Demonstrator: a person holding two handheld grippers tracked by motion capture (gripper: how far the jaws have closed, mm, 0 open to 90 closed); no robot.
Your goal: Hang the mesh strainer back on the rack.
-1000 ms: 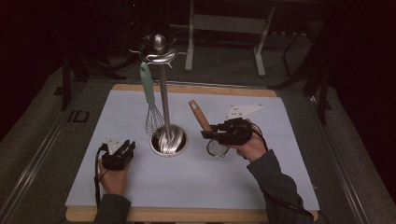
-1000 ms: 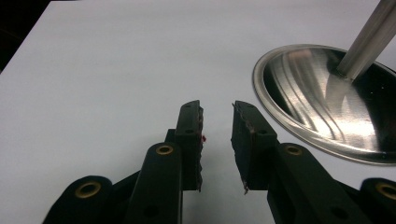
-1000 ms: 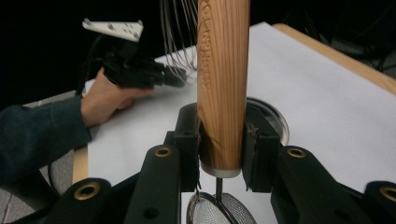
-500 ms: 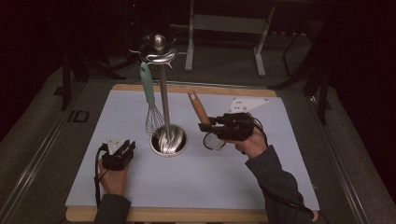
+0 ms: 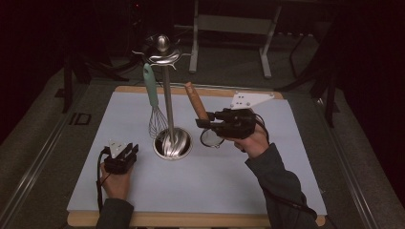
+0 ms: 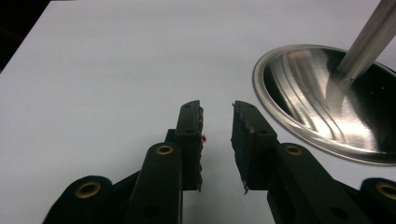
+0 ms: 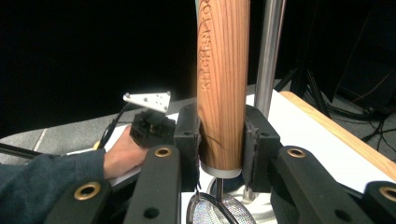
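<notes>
Right hand-held gripper (image 5: 206, 123) squeezes the wooden strainer handle (image 7: 223, 79) mid-frame; left hand-held gripper (image 6: 217, 140) rests open, lower left, beside the shiny stand base (image 6: 322, 112).

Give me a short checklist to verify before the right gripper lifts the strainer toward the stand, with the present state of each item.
1. Right gripper shut on the strainer's wooden handle: ok.
2. Grip sits low on the handle, just above the metal collar: ok.
3. Strainer mesh off the mat: cannot tell.
4. Free hook at the stand top: cannot tell, too small to see.
5. Whisk hangs beside the stand pole, apart from the strainer: ok.
6. Left gripper open, resting near the stand base, not touching it: ok.
</notes>
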